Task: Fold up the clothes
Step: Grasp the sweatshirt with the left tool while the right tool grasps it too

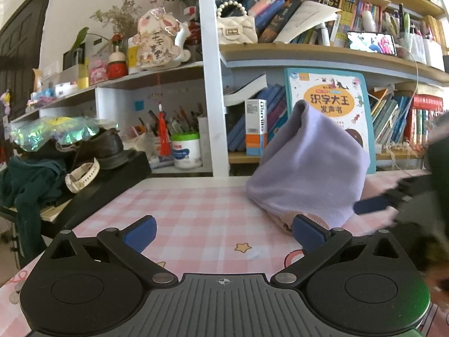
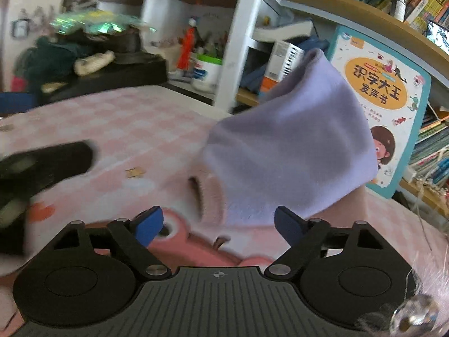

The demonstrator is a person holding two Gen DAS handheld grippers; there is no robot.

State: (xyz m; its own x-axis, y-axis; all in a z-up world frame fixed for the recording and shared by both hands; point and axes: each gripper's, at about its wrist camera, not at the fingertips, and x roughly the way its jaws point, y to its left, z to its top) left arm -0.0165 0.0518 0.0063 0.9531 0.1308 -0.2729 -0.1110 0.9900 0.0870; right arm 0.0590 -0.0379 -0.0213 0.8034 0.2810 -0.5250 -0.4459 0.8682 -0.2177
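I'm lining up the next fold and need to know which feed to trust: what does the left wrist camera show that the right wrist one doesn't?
Only the left wrist view: the left gripper, open on bare tablecloth, and a phone lit on the shelf.

Only the right wrist view: the right gripper, open, with the garment's pink ribbed hem just ahead.

Both: the lilac garment bunched upright before a children's book.
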